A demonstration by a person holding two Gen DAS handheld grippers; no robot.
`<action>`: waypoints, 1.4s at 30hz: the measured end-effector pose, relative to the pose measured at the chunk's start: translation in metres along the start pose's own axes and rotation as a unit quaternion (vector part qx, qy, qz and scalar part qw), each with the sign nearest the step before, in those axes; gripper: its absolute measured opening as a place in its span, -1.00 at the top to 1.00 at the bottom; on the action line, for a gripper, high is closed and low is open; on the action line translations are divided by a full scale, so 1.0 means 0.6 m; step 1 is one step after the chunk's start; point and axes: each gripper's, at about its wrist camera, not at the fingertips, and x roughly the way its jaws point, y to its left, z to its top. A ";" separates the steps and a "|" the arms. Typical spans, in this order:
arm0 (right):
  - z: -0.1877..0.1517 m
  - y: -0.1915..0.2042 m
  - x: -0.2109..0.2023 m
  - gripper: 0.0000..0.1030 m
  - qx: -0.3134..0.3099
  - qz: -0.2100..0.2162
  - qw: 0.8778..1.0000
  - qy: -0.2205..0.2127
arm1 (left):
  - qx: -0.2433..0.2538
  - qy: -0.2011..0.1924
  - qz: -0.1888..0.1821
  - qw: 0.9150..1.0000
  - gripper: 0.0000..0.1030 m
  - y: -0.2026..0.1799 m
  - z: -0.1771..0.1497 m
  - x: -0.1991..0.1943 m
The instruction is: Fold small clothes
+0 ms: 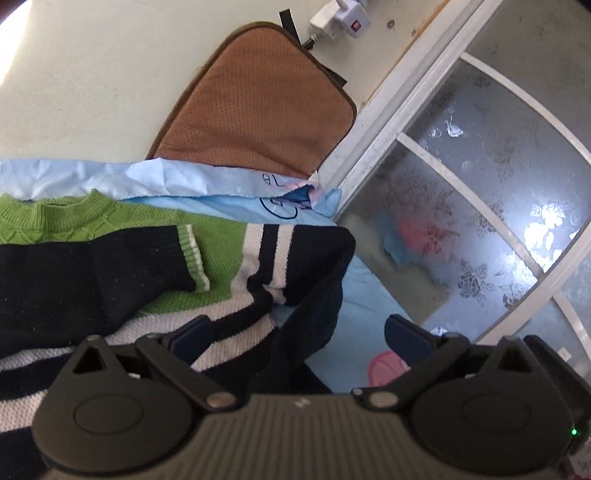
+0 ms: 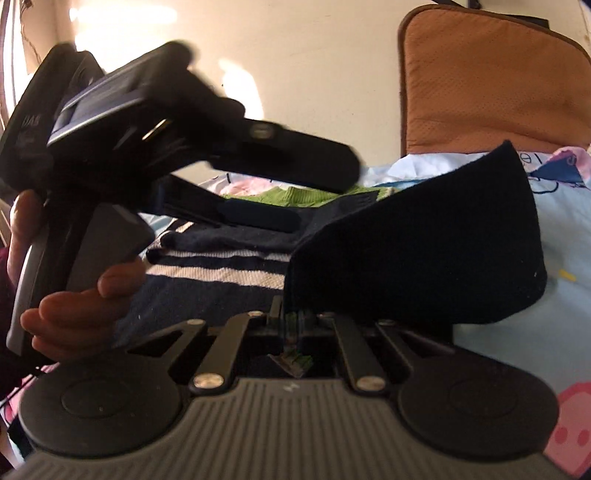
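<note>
Knitwear fills the lower half of both views: a small knitted sweater with a green chest, navy sleeves and navy-and-white stripes lies on a light blue bedsheet printed with pink cartoon shapes. In the left wrist view one navy sleeve with a green-and-white ribbed cuff is already folded across the green front. The left gripper hangs over the striped hem with its blue-padded fingers spread wide, holding nothing; a dark fold of the sweater runs up between them. The right gripper has its fingers pressed together on the other navy sleeve, pinching its green-edged cuff, and the sleeve is lifted in a broad arch above the sheet. In the right wrist view the left gripper appears blurred, held by the person's left hand; white letters on its dark body are too smeared to read. A brown perforated cushion with a darker border leans against the cream wall behind the sheet. On the sheet's folded edge is dark handwriting that looks like "70" upside down, though I cannot be sure. A white power strip with a red switch sits by the wall, beside a white-framed frosted floral glass panel.
</note>
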 end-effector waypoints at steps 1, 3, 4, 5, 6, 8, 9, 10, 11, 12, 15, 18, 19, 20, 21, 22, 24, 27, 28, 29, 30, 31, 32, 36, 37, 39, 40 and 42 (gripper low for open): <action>0.000 0.006 0.003 0.82 -0.007 0.000 1.000 -0.001 | 0.005 0.006 0.008 1.000 -0.77 -0.001 -0.001 0.009; -0.003 0.013 0.007 0.79 -0.019 0.009 1.000 -0.005 | 0.006 0.031 0.027 0.999 0.58 0.008 -0.003 0.029; -0.003 0.015 0.007 0.73 -0.021 0.014 1.000 -0.006 | -0.002 0.047 0.032 0.998 0.92 0.016 -0.003 0.039; -0.003 0.016 0.007 0.71 -0.021 0.016 1.000 -0.007 | -0.015 0.052 0.040 0.998 0.89 0.026 -0.004 0.041; -0.003 0.016 0.004 0.63 -0.022 0.016 1.000 -0.009 | -0.017 0.042 0.048 0.998 0.89 0.034 -0.003 0.035; -0.003 0.011 -0.001 0.30 -0.017 0.023 1.000 -0.011 | -0.022 0.008 0.060 0.998 0.89 0.055 0.011 0.003; -0.005 0.007 -0.007 0.18 -0.011 0.030 0.999 -0.016 | -0.034 -0.008 0.061 0.997 0.89 0.069 0.022 -0.017; -0.005 0.003 -0.010 0.19 -0.006 0.033 0.999 -0.017 | -0.043 -0.020 0.060 0.997 0.89 0.082 0.029 -0.036; -0.005 0.001 -0.009 0.19 0.000 0.034 0.999 -0.015 | -0.051 -0.033 0.059 0.996 0.89 0.100 0.040 -0.062; -0.004 -0.003 -0.007 0.19 0.006 0.032 0.999 -0.013 | -0.057 -0.042 0.065 0.995 0.89 0.114 0.046 -0.084; -0.007 -0.010 -0.003 0.19 0.029 0.024 0.999 -0.006 | -0.068 -0.063 0.107 0.990 0.89 0.160 0.066 -0.144; -0.006 -0.024 0.011 0.18 0.056 0.024 0.998 0.004 | -0.103 -0.058 0.151 0.981 0.87 0.224 0.071 -0.179; -0.004 -0.026 0.016 0.18 0.062 0.024 0.998 0.006 | -0.122 -0.047 0.156 0.979 0.85 0.249 0.069 -0.181; -0.002 -0.029 0.019 0.18 0.067 0.024 0.997 0.007 | -0.142 -0.036 0.161 0.976 0.76 0.274 0.066 -0.179; -0.003 -0.034 0.017 0.18 0.072 0.021 0.997 0.005 | -0.158 -0.025 0.163 0.974 0.67 0.296 0.060 -0.176; 0.003 -0.041 0.022 0.18 0.076 0.016 0.997 0.000 | -0.171 -0.018 0.166 0.971 0.29 0.309 0.055 -0.172; 0.014 -0.050 0.022 0.18 0.085 0.006 0.996 -0.010 | -0.194 -0.015 0.189 0.963 -0.37 0.333 0.038 -0.171; 0.042 -0.070 0.034 0.18 0.108 -0.004 0.994 -0.020 | -0.202 -0.045 0.164 0.964 -0.50 0.342 0.027 -0.192; 0.053 -0.077 0.042 0.18 0.113 -0.008 0.993 -0.022 | -0.199 -0.056 0.165 0.964 -0.53 0.341 0.027 -0.200; 0.065 -0.084 0.052 0.18 0.114 -0.019 0.993 -0.023 | -0.196 -0.068 0.166 0.964 -0.59 0.341 0.026 -0.209; 0.077 -0.092 0.063 0.18 0.115 -0.034 0.993 -0.024 | -0.196 -0.075 0.167 0.963 -0.63 0.340 0.026 -0.215; 0.090 -0.105 0.079 0.11 0.119 -0.050 0.991 -0.024 | -0.199 -0.075 0.169 0.962 -0.63 0.341 0.026 -0.218; 0.101 -0.117 0.092 0.08 0.124 -0.063 0.990 -0.025 | -0.198 -0.071 0.173 0.962 -0.63 0.340 0.027 -0.219; 0.135 -0.162 0.150 -0.17 0.149 -0.082 0.985 -0.008 | -0.175 -0.074 0.186 0.964 -0.51 0.330 0.026 -0.225; 0.137 -0.171 0.164 0.02 0.166 -0.066 0.984 0.002 | -0.171 -0.075 0.190 0.964 -0.40 0.328 0.027 -0.224; 0.142 -0.176 0.183 0.79 0.169 -0.064 0.983 0.016 | -0.159 -0.068 0.204 0.964 0.22 0.328 0.027 -0.216; 0.142 -0.180 0.183 0.81 0.174 -0.084 0.981 0.006 | -0.156 -0.058 0.213 0.963 0.76 0.331 0.027 -0.209; 0.136 -0.207 0.171 0.81 0.219 -0.110 0.969 -0.032 | -0.159 -0.040 0.228 0.960 0.84 0.340 0.023 -0.191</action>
